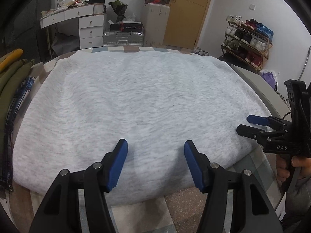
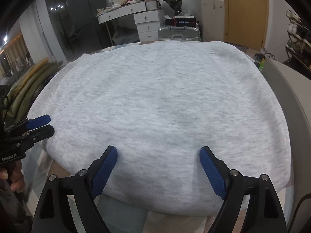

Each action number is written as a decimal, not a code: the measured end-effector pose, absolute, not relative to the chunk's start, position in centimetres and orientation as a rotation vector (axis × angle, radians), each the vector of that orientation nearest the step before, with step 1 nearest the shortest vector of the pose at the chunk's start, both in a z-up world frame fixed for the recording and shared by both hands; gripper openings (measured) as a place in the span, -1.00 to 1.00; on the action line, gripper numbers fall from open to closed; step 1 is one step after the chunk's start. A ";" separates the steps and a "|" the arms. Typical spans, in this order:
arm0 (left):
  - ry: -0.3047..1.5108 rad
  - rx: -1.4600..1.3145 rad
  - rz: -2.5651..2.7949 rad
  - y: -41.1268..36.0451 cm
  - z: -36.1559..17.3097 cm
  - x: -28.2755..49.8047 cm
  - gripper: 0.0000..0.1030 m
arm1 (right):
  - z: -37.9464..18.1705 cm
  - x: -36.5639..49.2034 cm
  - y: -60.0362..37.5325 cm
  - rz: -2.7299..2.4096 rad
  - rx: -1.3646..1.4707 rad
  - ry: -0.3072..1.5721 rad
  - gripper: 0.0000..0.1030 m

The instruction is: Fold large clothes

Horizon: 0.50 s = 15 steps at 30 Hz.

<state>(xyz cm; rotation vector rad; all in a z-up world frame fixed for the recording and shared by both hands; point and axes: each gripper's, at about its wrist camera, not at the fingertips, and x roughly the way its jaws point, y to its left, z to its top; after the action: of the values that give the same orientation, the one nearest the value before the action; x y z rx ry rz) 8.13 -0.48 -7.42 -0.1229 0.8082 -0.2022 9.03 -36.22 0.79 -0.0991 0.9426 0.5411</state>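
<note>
The grey garment point(image 1: 140, 101) lies spread flat across the counter point(image 1: 136, 209), its folded bulk filling most of the surface, near hem toward the person and far edge reaching the counter's far side. Lying smooth and squared like this, it looks ready for another fold, which would explain why both tools sit at its near edge instead of its middle.

The left hand-held gripper point(image 1: 155, 161) hovers over the near hem with its blue pads point(image 1: 116, 167) set moderately apart and nothing between them; cloth shows in the gap below, unpinched. The right hand-held gripper point(image 2: 158, 167) stands wider, also empty, over the near right part of the hem. In the left wrist view it shows at the right edge point(image 1: 246, 124), with a hand point(image 1: 291, 169) on its grip. Spaced along the same edge, the two seem placed to lift the hem evenly, so the heavy fabric would not sag or skew.

Left of the garment lies a stack of olive and yellow clothes point(image 1: 13, 71) and a plaid cloth point(image 1: 17, 104), probably set aside to keep the working area free. Beyond stand a white desk with drawers point(image 1: 85, 23), a silver suitcase point(image 1: 122, 37) and a shoe rack point(image 1: 248, 40).
</note>
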 end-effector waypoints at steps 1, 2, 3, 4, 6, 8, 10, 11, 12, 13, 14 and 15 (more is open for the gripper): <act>0.808 -0.131 -0.197 -0.4 -7.1 8.2 0.06 | 0.8 8.9 -36.4 0.539 -0.091 0.945 0.70; 0.804 -0.136 -0.193 -0.3 -6.7 8.4 0.07 | 0.9 8.8 -36.5 0.535 -0.084 0.949 0.71; 0.800 -0.133 -0.182 -0.3 -6.5 8.8 0.07 | 0.9 8.9 -36.5 0.530 -0.079 0.952 0.71; 0.798 -0.127 -0.157 -0.2 -6.4 9.5 0.07 | 0.9 9.2 -36.4 0.523 -0.076 0.957 0.71; 0.793 -0.144 -0.118 0.3 -6.8 11.0 0.07 | 1.4 9.4 -36.2 0.505 -0.076 0.956 0.71; 0.818 -0.134 -0.105 0.2 -7.8 12.9 0.07 | 2.6 10.1 -35.8 0.502 -0.061 0.932 0.71; 0.832 -0.055 -0.086 -0.7 -8.6 13.9 0.20 | 3.6 11.1 -35.2 0.499 -0.051 0.920 0.71; 0.835 -0.023 -0.075 -1.2 -8.7 14.1 0.22 | 3.6 11.9 -34.8 0.485 -0.053 0.930 0.72; 0.844 -0.019 -0.067 -1.3 -8.6 14.1 0.23 | 3.3 12.6 -34.4 0.483 -0.053 0.940 0.72; 0.852 -0.027 -0.065 -1.2 -8.6 14.0 0.23 | 2.6 13.4 -33.9 0.476 -0.060 0.959 0.72; 0.859 -0.031 -0.068 -1.1 -8.6 14.0 0.23 | 1.5 14.2 -33.5 0.457 -0.074 0.977 0.73; 0.862 -0.031 -0.071 -1.1 -8.6 13.8 0.23 | 0.5 14.3 -33.2 0.451 -0.091 0.991 0.77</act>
<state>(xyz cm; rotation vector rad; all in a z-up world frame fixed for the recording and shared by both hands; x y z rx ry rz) 13.84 -1.07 -8.63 -0.0311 0.8624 -0.0708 14.30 -33.18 0.50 -0.0906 0.9914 0.4508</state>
